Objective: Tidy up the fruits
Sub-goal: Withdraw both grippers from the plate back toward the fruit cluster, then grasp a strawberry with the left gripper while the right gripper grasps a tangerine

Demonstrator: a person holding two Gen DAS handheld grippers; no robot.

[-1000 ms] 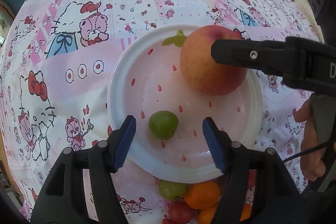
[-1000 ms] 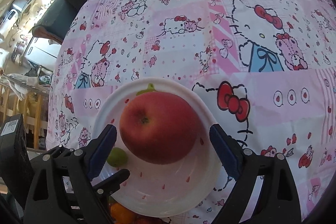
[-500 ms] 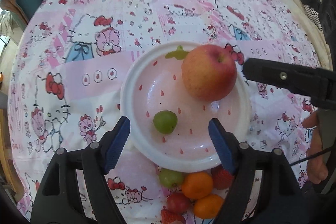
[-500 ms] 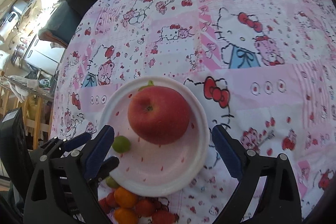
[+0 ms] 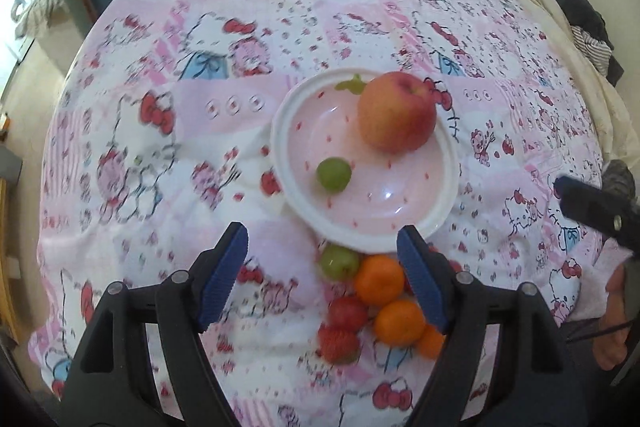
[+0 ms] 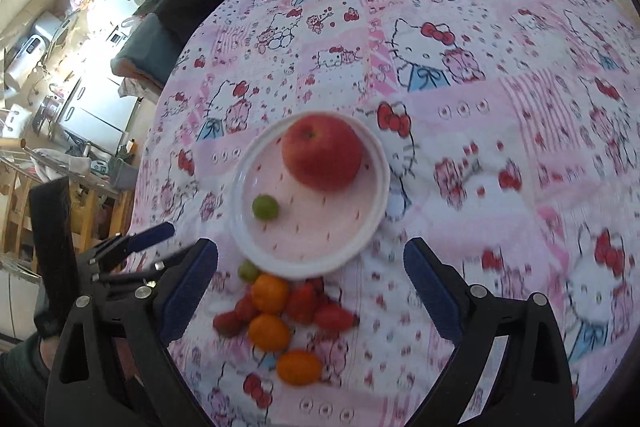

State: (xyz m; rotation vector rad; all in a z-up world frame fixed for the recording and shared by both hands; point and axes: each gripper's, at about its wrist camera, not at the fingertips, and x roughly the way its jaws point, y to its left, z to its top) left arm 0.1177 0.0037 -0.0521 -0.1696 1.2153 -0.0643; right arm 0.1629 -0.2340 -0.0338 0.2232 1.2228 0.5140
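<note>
L wrist view: left gripper (image 5: 322,269) is spread wide w/ nothing between its blue pads (image 5: 224,273), hovering over the pink cartoon-cat tablecloth (image 5: 160,131) at the near edge of the plate (image 5: 280,163). Plate is white-rimmed w/ pink centre & small red drop marks; it carries a big red-yellow apple (image 5: 396,117) on the far right side & a small green grape (image 5: 334,174) left of centre, the two apart. Just beside the plate's near rim, on the cloth, sits a loose pile: another green grape (image 5: 339,261), an orange mandarin (image 5: 379,279) touching it, a second mandarin (image 5: 399,321) below, a third orange piece partly hidden behind the right finger, plus red fruits (image 5: 347,313) incl. a strawberry (image 5: 338,345). Most of the pile lies between the two fingers. One finger of the right gripper (image 5: 592,211) pokes in at the right edge, well clear of the plate. R wrist view: right gripper (image 6: 310,281) also gapes wide, holding nothing, fingers straddling the plate's near rim (image 6: 312,269) & the fruit pile. Apple (image 6: 322,153) sits at the far side of the plate, grape (image 6: 265,207) at left. Below the rim: green grape (image 6: 249,270), mandarins (image 6: 270,293) (image 6: 269,331) (image 6: 299,367) in a rough line toward the camera, strawberries (image 6: 334,317) around them. Left gripper (image 6: 132,247) shows at left, beside the plate; edges blurry.
</note>
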